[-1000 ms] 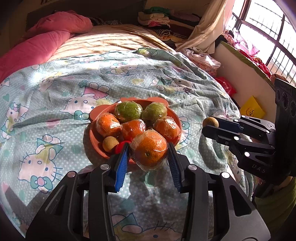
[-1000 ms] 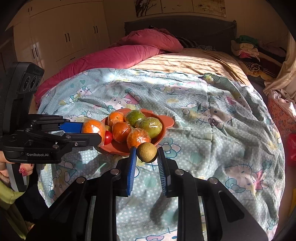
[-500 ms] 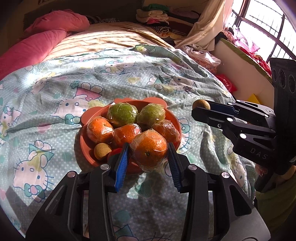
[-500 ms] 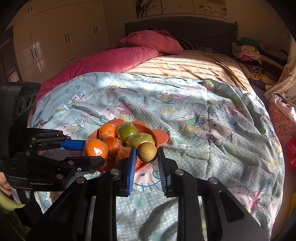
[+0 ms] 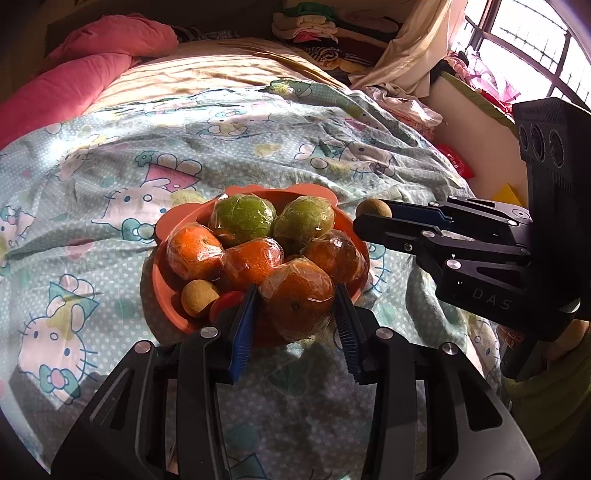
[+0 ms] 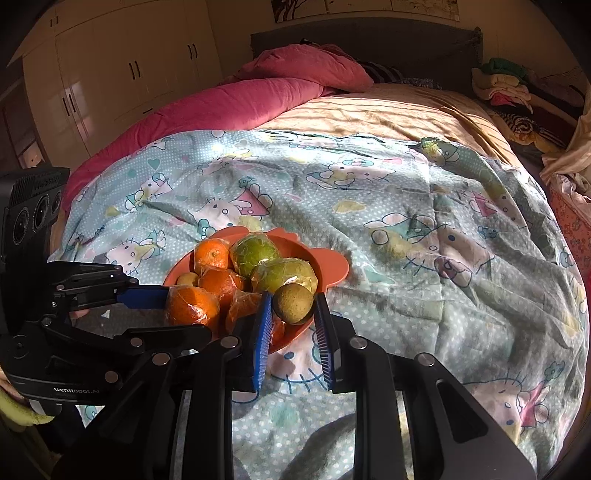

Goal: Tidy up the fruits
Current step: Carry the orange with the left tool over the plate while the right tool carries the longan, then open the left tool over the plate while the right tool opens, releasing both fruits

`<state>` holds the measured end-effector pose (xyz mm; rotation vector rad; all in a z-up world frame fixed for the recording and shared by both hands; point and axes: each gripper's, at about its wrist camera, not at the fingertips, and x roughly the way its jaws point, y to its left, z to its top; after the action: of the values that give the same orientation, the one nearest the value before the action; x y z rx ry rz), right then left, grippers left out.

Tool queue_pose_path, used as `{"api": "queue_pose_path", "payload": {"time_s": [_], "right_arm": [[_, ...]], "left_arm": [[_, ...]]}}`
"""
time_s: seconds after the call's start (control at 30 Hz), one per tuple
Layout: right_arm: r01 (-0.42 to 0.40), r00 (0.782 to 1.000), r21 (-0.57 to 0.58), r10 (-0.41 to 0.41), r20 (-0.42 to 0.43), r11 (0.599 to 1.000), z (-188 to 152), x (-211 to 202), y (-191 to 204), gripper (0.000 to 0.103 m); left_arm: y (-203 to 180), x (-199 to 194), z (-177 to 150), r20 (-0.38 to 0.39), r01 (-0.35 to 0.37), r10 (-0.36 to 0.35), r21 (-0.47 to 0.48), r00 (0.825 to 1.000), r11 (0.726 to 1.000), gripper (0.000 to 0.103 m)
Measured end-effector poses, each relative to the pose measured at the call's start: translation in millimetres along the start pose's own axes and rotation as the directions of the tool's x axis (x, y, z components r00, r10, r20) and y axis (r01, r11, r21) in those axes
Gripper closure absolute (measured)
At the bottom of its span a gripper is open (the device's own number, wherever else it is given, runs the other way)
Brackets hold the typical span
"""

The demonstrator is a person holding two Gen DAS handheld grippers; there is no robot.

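Observation:
An orange bowl (image 5: pixel 166 295) (image 6: pixel 334 267) sits on the patterned bedsheet. It holds wrapped oranges, two wrapped green fruits (image 5: pixel 242 219), a small tan fruit (image 5: pixel 199 297) and a red one. My left gripper (image 5: pixel 297 314) is shut on a plastic-wrapped orange (image 5: pixel 297 302) (image 6: pixel 190 306), held over the bowl's near rim. My right gripper (image 6: pixel 293 314) is shut on a small brown-green round fruit (image 6: pixel 293 303) (image 5: pixel 373 208), held at the bowl's right edge, beside the green fruits.
The bed carries a cartoon-cat sheet (image 6: pixel 424 236), a tan blanket and a pink duvet (image 6: pixel 229 110) at the far end. Folded clothes (image 5: pixel 314 22) lie at the back. A window and low wall (image 5: pixel 476 110) stand to the right, wardrobes (image 6: pixel 110 66) to the left.
My right gripper has carried the small round fruit leftward, from the sheet beside the bowl to the bowl's right edge. The left gripper and its orange have barely shifted.

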<state>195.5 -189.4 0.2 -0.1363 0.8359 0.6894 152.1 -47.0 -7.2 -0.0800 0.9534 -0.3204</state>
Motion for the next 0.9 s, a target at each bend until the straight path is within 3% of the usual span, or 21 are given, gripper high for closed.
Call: {"api": "queue_pose_path", "payload": {"time_s": [0.53, 0.9], "right_arm": [[-0.017, 1.0, 0.036, 0.017, -0.022, 0.999, 3, 13, -8, 0.079], [0.017, 1.0, 0.025, -0.016, -0.007, 1.0, 1, 6, -5, 0.064]], "left_arm": [[0, 5, -1, -0.007, -0.002, 0.002, 0.0, 1.0, 1.0, 0.07], [-1, 5, 0, -0.006, -0.002, 0.002, -0.001, 1.0, 1.0, 0.068]]}}
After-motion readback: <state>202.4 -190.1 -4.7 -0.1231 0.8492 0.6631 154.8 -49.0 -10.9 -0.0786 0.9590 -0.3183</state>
